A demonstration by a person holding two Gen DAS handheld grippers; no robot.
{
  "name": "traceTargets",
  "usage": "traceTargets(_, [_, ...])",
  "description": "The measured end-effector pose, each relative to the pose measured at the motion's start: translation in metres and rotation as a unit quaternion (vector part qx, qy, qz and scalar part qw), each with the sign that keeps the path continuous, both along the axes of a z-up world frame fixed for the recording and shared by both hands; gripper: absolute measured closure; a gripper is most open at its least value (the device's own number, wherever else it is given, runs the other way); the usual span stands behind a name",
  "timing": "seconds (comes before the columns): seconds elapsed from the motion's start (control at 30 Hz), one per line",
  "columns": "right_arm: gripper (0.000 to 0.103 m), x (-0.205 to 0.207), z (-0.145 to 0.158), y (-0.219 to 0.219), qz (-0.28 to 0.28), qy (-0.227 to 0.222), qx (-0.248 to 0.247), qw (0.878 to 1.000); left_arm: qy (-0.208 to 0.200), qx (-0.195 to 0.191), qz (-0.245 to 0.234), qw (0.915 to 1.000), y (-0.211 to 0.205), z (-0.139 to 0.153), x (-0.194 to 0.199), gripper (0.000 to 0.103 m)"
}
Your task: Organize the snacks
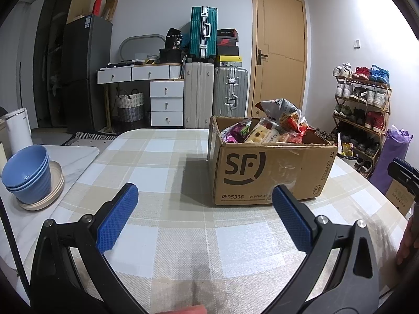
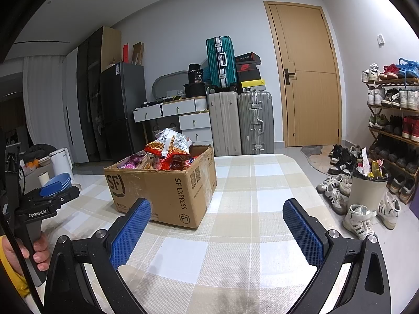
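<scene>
A brown SF Express cardboard box (image 1: 269, 172) stands open on the checked tablecloth, heaped with snack packets (image 1: 264, 128): purple, yellow and red bags, one white-and-red bag sticking up. My left gripper (image 1: 204, 209) is open and holds nothing, low over the cloth just in front of the box's printed face. From the right wrist view the same box (image 2: 167, 191) sits ahead and to the left, snack packets (image 2: 167, 151) piled on top. My right gripper (image 2: 217, 225) is open and holds nothing, its left pad close to the box's near corner.
Stacked blue bowls (image 1: 27, 175) on a cream plate sit at the table's left edge. A white bin (image 2: 368, 191) full of wrappers stands on the floor to the right, with shoes and a shoe rack (image 2: 392, 120) behind. A hand (image 2: 34, 251) grips the left tool's handle.
</scene>
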State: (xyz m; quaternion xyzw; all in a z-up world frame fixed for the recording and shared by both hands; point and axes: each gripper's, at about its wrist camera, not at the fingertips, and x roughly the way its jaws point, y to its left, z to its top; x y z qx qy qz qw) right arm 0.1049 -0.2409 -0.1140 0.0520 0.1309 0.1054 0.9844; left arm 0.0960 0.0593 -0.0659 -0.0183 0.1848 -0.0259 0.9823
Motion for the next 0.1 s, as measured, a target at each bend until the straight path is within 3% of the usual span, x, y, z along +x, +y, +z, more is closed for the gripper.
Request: traceTargets(0.1, [0.0,-0.0002,-0.0001,0.0,0.0,0.0,0.0,1.0,-0.006,-0.001,-0.003,1.0,-0.0002,0.0004,-0.002,0.001])
